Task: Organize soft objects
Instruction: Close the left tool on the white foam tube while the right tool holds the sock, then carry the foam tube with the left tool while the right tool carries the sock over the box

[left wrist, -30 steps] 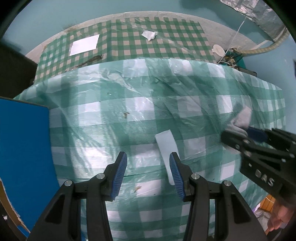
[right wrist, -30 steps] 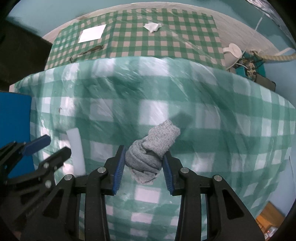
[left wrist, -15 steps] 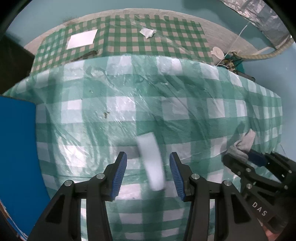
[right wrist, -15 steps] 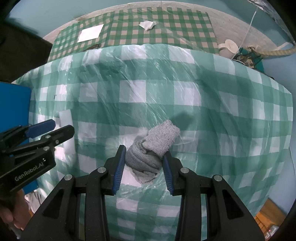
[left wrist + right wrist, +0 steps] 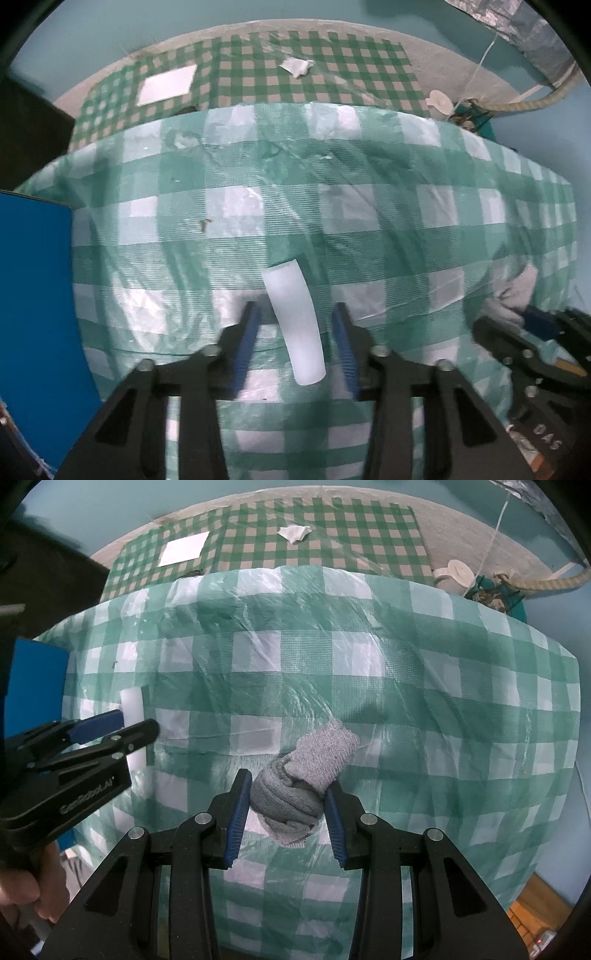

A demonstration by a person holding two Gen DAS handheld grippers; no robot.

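Between the right gripper [image 5: 287, 806] jaws, clamped mid-bundle, the grey sock [image 5: 306, 788] looks light and compressible; left gripper [image 5: 295, 343] jaws stand apart around a white strip [image 5: 294, 326].

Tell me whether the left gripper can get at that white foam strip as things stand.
Probably yes: the left gripper is open, the white foam strip lies between its fingers on the checked cloth, nothing blocking.

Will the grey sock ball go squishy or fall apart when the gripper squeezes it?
Probably squishy: the grey sock ball is knitted fabric, and it bulges between the right gripper pads. It looks light, since it sits clamped without sagging much. It might loosen a little, because one cuff end pokes out from the roll, but the tucked folds seem to hold it together.
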